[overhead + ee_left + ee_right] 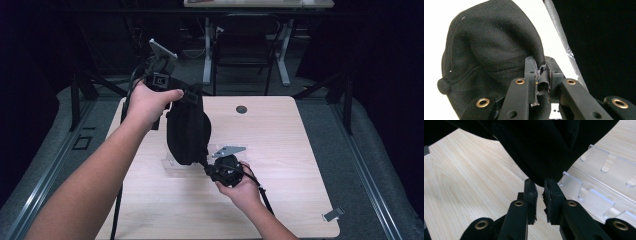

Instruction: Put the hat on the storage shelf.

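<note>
A black cloth cap (187, 132) hangs upright above the light wooden table (285, 145). My left gripper (192, 93), raised at the cap's top, is shut on a fold of its fabric; the left gripper view shows the cap (491, 45) pinched between the pads of the left gripper (541, 72). Lower down, my right gripper (207, 167) meets the cap's bottom edge. In the right gripper view the cap (536, 150) narrows into the tips of the right gripper (539, 188), whose jaws stand almost together and nip its rim.
A clear acrylic rack (594, 192) with slotted uprights lies on the table under the cap, the same rack (172, 165) showing faintly from above. A round grommet (241, 109) sits near the table's far edge, a small grey clip (332, 214) near its front right corner.
</note>
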A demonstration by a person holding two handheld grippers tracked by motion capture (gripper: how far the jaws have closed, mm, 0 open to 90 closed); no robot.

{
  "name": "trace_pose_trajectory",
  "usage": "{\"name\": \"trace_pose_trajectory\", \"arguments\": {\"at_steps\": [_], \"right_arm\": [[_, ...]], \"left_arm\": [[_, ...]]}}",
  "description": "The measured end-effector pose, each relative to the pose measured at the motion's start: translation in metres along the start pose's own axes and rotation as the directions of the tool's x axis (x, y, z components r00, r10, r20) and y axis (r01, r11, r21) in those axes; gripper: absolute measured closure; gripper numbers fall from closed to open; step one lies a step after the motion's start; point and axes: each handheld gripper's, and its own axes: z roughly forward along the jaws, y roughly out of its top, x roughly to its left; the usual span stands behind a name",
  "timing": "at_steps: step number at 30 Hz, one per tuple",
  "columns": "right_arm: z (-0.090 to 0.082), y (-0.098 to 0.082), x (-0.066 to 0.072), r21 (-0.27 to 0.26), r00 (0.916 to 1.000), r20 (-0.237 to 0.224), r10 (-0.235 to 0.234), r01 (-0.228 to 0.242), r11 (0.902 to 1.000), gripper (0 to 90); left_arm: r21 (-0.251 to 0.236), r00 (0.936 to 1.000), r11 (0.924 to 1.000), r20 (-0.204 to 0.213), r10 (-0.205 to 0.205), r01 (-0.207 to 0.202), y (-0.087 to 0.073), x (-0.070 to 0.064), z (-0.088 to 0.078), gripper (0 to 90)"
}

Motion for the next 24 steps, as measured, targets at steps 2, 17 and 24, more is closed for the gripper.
{"name": "trace_pose_trajectory", "arguments": {"at_steps": [2,17,24], "right_arm": [[-0.002,0.0,-0.001,0.019,0.9996,0.022,-0.018,0.018,0.9997,82.1],[0.001,0.001,0.004,-0.023,0.9996,0.027,-0.005,0.005,0.9997,67.9],[0.001,0.005,0.017,-0.026,0.9831,0.161,-0.088,0.094,0.9952,80.9]], "left_arm": [[-0.001,0.9998,1.0,0.016,-0.01,0.01,0.0,-0.002,0.002,79.8],[0.011,0.9987,0.9999,0.05,-0.003,0.002,-0.001,-0.005,0.005,79.7],[-0.048,0.997,0.9988,0.076,0.018,-0.014,-0.002,-0.002,-0.003,61.6]]}}
